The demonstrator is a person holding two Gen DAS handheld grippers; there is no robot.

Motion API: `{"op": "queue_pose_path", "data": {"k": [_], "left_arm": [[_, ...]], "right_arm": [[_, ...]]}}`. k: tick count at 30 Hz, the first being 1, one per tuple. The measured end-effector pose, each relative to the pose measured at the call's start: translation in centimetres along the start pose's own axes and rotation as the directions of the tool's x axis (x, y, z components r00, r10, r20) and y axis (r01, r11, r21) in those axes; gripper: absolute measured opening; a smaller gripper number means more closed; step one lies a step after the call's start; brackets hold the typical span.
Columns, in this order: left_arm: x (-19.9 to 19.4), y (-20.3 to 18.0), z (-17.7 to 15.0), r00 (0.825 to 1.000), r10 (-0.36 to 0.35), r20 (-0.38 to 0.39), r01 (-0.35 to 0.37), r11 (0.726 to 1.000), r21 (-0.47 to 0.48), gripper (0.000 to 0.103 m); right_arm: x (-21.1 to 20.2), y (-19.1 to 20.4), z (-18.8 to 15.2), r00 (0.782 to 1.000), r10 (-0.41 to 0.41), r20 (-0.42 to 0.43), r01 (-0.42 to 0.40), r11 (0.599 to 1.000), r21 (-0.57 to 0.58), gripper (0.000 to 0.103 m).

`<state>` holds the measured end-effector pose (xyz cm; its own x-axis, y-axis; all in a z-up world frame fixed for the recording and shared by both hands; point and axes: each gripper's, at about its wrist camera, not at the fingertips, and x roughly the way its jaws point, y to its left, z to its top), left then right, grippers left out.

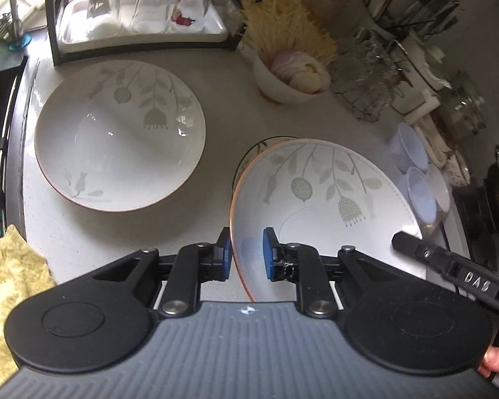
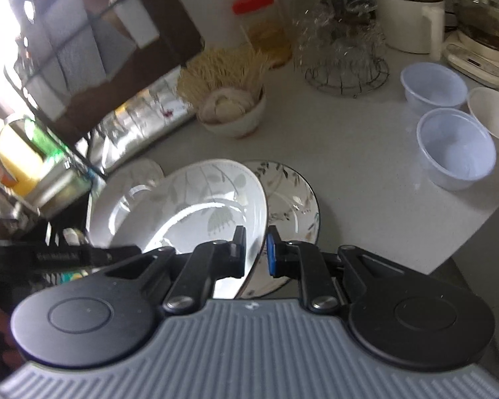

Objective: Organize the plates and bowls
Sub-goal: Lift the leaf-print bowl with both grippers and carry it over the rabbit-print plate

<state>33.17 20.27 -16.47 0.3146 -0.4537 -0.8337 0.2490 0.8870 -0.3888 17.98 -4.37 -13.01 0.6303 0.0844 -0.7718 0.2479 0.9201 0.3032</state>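
Note:
A white floral bowl [image 1: 319,206] is lifted and tilted above a dark-rimmed plate [image 2: 289,196] on the counter. My left gripper [image 1: 248,254] is shut on the bowl's near-left rim. My right gripper [image 2: 254,249] is shut on the same bowl [image 2: 196,206] at its right rim; one of its fingers [image 1: 412,244] shows in the left wrist view. A second white floral bowl [image 1: 119,133] sits on the counter to the left, apart from both grippers.
A dark rack with upturned glasses [image 1: 149,6] stands at the back. A small bowl of onions [image 1: 296,76], a wire basket [image 2: 346,66], two clear plastic tubs [image 2: 455,146] and a small white bowl [image 2: 492,113] sit on the counter. A sink edge [image 1: 3,139] lies left.

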Motion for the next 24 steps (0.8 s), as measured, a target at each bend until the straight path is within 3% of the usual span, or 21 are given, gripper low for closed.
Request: {"op": "queue_pose_path", "data": {"k": [13, 24], "left_arm": [[4.8, -1.2, 0.1, 0.997, 0.069, -0.04, -0.074, 0.987, -0.142, 0.022], [6.4, -2.9, 0.5, 0.991, 0.129, -0.034, -0.133, 0.979, -0.153, 0.022]], "right_arm": [[4.2, -2.7, 1.6, 0.987, 0.006, -0.159, -0.021, 0.996, -0.092, 0.016], [6.5, -4.1, 3.7, 0.978, 0.028, -0.207, -0.059, 0.988, -0.143, 0.016]]}}
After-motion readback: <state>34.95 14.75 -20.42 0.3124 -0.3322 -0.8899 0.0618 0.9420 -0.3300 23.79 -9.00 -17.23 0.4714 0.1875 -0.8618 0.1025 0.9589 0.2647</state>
